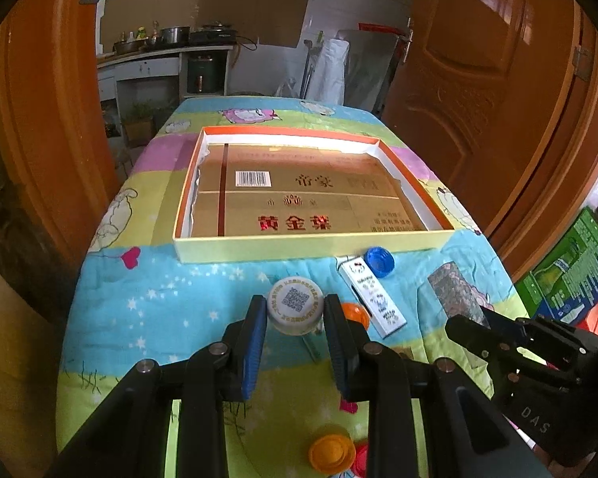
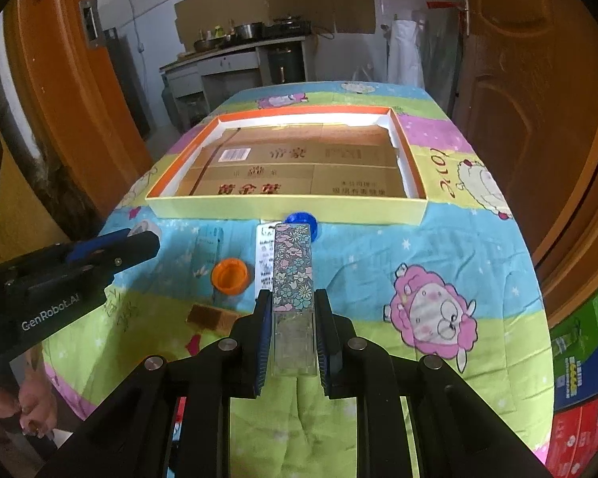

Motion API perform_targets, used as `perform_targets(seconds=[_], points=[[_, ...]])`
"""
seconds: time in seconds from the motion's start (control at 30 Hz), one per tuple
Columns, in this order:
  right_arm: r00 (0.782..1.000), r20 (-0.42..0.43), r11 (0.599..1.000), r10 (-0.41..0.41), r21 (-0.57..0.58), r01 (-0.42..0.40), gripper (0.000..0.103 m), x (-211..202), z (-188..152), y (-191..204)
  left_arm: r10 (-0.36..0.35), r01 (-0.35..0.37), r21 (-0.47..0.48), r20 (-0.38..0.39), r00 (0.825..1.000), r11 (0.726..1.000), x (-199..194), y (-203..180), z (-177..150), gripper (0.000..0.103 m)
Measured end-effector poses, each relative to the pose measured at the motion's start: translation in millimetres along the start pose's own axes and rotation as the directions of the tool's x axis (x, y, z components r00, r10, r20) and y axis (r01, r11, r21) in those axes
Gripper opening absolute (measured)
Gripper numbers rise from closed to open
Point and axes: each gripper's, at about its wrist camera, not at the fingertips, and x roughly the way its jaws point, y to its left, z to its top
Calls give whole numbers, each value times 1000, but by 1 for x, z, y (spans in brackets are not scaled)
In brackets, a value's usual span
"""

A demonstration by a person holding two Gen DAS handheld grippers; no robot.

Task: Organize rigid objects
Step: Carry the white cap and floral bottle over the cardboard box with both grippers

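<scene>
The left tool (image 1: pixel 295 310) grips a small round jar (image 1: pixel 296 306), QR-coded lid up, above the quilted worktop (image 1: pixel 139 286). Only the right wrist view shows the right tool (image 2: pixel 291 306) clenched on a long floral box (image 2: pixel 293 267), its long axis pointing ahead at the shallow tray (image 2: pixel 287 205).

soft printed cloth (image 1: pixel 147 279), glossy cardboard tray (image 1: pixel 259 245)
</scene>
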Motion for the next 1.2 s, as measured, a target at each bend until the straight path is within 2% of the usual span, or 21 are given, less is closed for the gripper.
perform_targets(seconds=[0.33, 1.2], points=[[1000, 9, 1000, 0, 1, 0, 20, 11, 20, -2, 24, -24, -11, 15, 1000, 1000, 11, 1, 26, 30], [999, 48, 1000, 26, 9, -26, 20, 61, 99, -15, 72, -72, -44, 5, 997, 996, 61, 16, 95, 30]])
